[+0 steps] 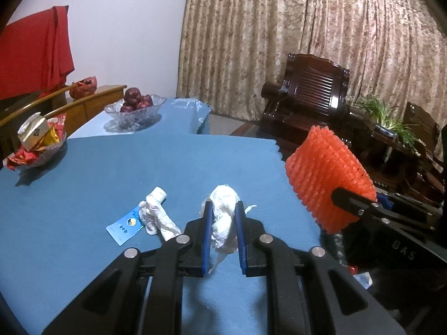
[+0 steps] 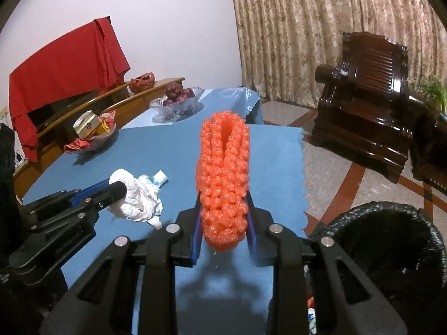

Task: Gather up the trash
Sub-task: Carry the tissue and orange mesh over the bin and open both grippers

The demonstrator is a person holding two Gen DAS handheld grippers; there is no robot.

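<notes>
Far left on the blue-covered worktop (image 1: 83,173), a glass dish of snack wrappers and a small carton (image 1: 39,145); behind it, farther off, a glass bowl of dark red apples (image 1: 137,106). A red cloth (image 1: 33,55) hangs over wooden furniture at the far left wall. Near centre-left on the worktop lie a small blue-and-white packet (image 1: 124,227) and, touching it, a crumpled white wad with a white cap at its far end (image 1: 156,212). Just right of that, the left tongs (image 1: 225,217) are narrow, blue pads (image 1: 207,237) pressed on a crumpled white tissue (image 1: 223,215), which is clear of the cloth with a tail hanging below. Farther right, over the worktop's right edge, the right tongs (image 2: 225,209) are also narrow, clamped on the lower part of an orange foam fruit net (image 2: 223,173); the net stands upright between the fingers and rises well above them. Near right, on the floor beside the worktop, a bin lined with a black bag (image 2: 391,215), mouth open. Far right, a dark carved wooden armchair (image 2: 368,89) before patterned beige curtains (image 2: 307,28), and a green potted plant (image 1: 391,120).
</notes>
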